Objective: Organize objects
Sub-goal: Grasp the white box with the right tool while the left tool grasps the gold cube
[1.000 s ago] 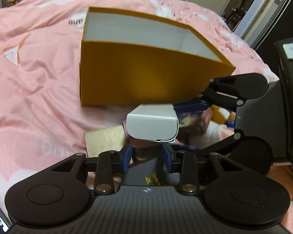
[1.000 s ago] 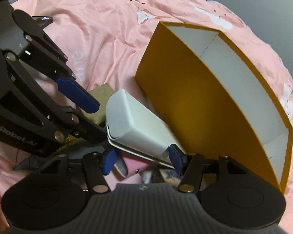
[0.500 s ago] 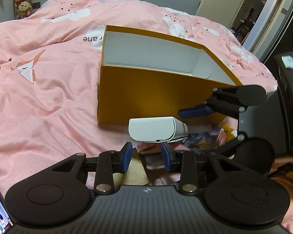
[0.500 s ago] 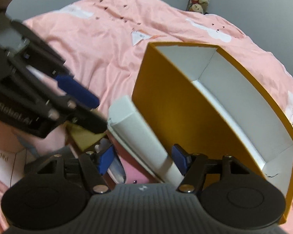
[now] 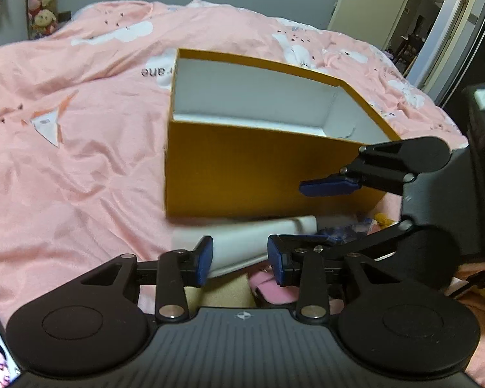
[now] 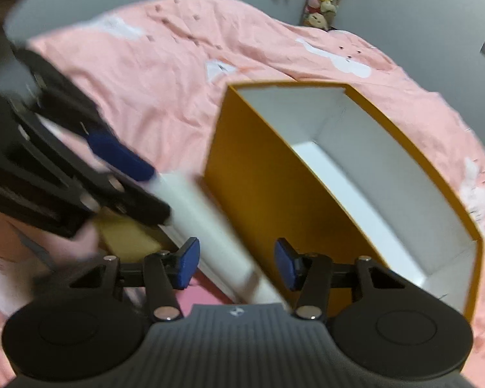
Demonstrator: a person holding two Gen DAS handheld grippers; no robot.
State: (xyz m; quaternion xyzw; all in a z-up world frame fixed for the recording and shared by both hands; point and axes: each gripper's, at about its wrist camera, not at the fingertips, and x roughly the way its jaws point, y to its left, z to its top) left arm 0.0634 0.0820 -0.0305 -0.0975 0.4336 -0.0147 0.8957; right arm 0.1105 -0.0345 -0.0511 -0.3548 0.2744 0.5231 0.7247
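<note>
left tongs (image 5: 240,260): half open, white box (image 5: 242,242) loosely between them, grip unclear
right tongs (image 6: 236,266): jaws just narrowed around white box's other end
orange bin (image 5: 258,174): empty on the bed (image 5: 80,161), closer than before; drop-in likely next

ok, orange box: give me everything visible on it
The orange box is an open-topped rectangular carton, looks like stiff card: matte orange outside, plain white inside, with a thin orange rim. It appears empty; no lid is visible. It sits upright on the pink bedspread. A long white box lies along the base of its near wall, apparently against it, though blur hides actual contact. Neither gripper touches it.
</note>
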